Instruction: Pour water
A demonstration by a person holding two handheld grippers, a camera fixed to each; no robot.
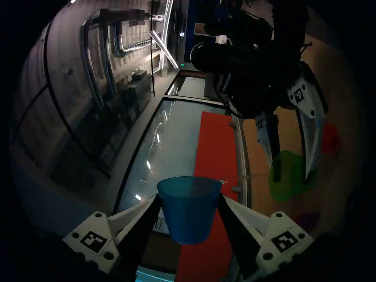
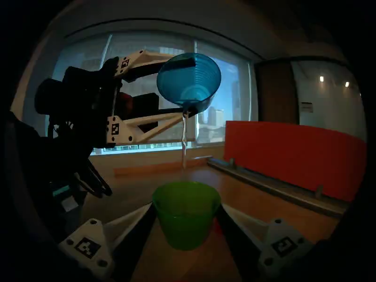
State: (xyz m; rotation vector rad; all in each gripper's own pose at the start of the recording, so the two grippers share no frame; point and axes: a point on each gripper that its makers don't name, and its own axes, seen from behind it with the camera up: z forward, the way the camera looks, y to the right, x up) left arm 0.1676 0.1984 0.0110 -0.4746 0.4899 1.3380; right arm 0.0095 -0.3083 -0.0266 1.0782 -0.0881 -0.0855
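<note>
My left gripper (image 1: 189, 203) is shut on a translucent blue cup (image 1: 189, 216), which it holds tipped over. In the right gripper view that blue cup (image 2: 189, 82) hangs high, mouth tilted toward me, with the left gripper (image 2: 175, 87) clamped on its sides. A thin stream of water (image 2: 184, 141) falls from its rim into the green cup (image 2: 186, 214). My right gripper (image 2: 186, 207) is shut on the green cup, holding it upright just above the wooden table (image 2: 263, 202). From the left gripper view the green cup (image 1: 285, 175) sits between the right gripper's (image 1: 292, 176) white fingers.
A red divider panel (image 2: 301, 155) with a metal rail runs along the table's right side. Large windows (image 2: 141, 51) stand behind. Dark cables and a hand's dark shape (image 2: 56, 155) crowd the left. A red patch (image 1: 330, 137) lies on the table.
</note>
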